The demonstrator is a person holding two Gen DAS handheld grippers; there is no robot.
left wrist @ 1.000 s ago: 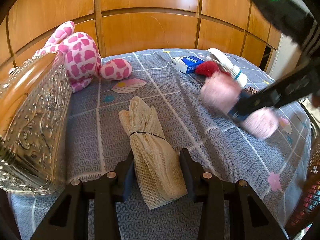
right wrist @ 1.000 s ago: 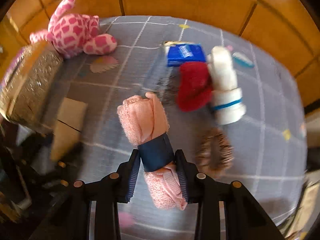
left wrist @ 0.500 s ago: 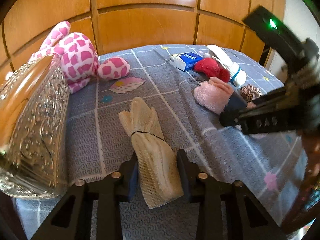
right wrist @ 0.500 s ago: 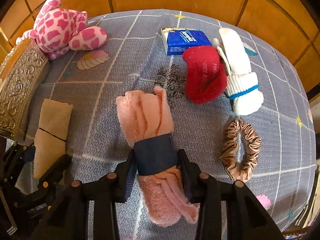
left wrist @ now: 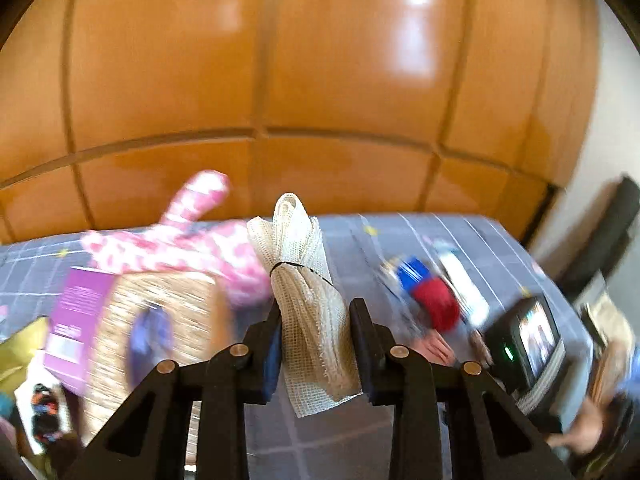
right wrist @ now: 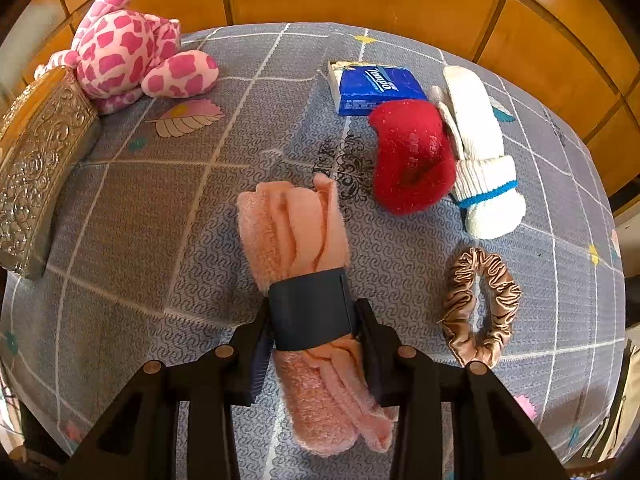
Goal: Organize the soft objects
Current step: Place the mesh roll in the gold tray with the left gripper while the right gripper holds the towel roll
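Observation:
My left gripper (left wrist: 316,332) is shut on a cream mesh cloth roll (left wrist: 308,280) tied with a thin black band, and holds it in the air above the table; this view is blurred. My right gripper (right wrist: 312,328) is shut on a pink towel roll (right wrist: 296,232), its pads pressing the dark band around the middle, low over the grey patterned tablecloth (right wrist: 152,208). Lying loose are a red sock (right wrist: 412,156), a white sock (right wrist: 480,152) with a blue stripe, a brown satin scrunchie (right wrist: 480,304) and a pink spotted plush toy (right wrist: 128,48).
An embossed silver box (right wrist: 36,168) stands at the table's left edge beside the plush toy. A blue tissue pack (right wrist: 376,88) lies behind the red sock. In the left wrist view a purple carton (left wrist: 76,320) shows at the left. Wood panelling (left wrist: 320,80) backs the table.
The left gripper closed on the cream mesh roll and lifted it off the table; the roll has left the right wrist view. The right gripper stays low with the pink towel.

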